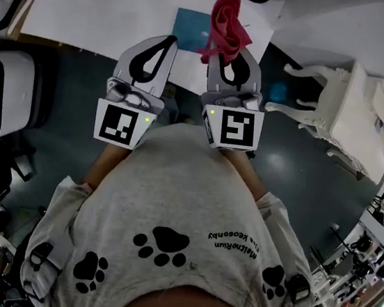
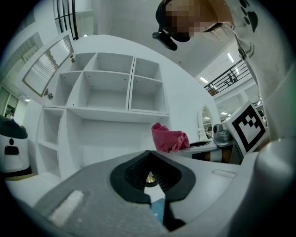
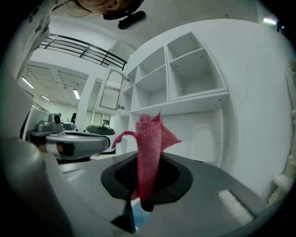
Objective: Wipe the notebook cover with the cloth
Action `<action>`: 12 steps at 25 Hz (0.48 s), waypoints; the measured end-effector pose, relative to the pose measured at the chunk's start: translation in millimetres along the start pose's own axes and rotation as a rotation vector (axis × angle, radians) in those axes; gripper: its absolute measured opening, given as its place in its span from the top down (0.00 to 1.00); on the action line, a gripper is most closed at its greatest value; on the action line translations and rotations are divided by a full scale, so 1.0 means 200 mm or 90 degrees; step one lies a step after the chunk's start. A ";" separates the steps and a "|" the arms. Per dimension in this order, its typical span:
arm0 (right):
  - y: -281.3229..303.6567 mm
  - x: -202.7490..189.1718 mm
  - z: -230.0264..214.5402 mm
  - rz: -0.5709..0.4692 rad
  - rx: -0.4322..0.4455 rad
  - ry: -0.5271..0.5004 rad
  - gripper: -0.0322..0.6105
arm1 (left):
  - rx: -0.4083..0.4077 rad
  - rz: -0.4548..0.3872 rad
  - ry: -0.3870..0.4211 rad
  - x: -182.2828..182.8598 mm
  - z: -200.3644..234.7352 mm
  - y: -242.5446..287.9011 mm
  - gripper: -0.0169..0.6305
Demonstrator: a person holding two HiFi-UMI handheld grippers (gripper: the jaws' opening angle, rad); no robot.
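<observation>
While both sit close to the torso, no wiping is happening yet. The right hand-held gripper [image 1: 223, 51] is clenched low on the red cloth [image 1: 227, 20], probably so a free wad sticks out past its tips to wipe with. The left hand-held gripper [image 1: 170, 41] is closed on nothing. The blue notebook [image 1: 189, 29] lies on the bench [image 1: 98, 10] just ahead, between the two tips.

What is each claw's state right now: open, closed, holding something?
Left claw: closed, empty.
Right claw: closed on the crumpled red cloth.
</observation>
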State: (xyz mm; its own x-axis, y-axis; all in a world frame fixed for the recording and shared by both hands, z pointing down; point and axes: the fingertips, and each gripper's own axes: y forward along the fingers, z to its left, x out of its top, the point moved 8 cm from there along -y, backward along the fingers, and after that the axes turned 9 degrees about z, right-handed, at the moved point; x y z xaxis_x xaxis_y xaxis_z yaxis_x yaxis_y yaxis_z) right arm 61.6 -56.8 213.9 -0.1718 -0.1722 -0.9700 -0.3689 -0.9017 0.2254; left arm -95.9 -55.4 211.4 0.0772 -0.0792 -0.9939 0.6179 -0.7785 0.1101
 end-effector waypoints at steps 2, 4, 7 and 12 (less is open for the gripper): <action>0.06 0.00 0.00 0.007 -0.007 -0.005 0.87 | -0.009 0.002 -0.001 -0.01 0.06 0.04 0.98; 0.10 0.00 0.00 0.012 -0.015 -0.010 0.87 | -0.019 0.007 -0.004 -0.02 0.10 0.07 0.98; 0.16 -0.02 -0.01 0.028 -0.025 -0.015 0.88 | -0.039 0.014 -0.007 -0.04 0.15 0.12 0.98; 0.23 -0.02 -0.03 0.040 -0.018 0.000 0.87 | -0.058 0.035 -0.019 -0.11 0.17 0.18 0.98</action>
State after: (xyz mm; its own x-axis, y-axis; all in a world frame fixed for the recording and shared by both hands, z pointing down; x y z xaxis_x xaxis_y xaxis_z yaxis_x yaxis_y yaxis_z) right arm 49.9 -100.1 227.6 -0.1945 -0.2286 -0.9539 -0.3309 -0.9002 0.2832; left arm -101.7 -103.2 236.9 0.0908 -0.1396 -0.9860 0.6821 -0.7127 0.1637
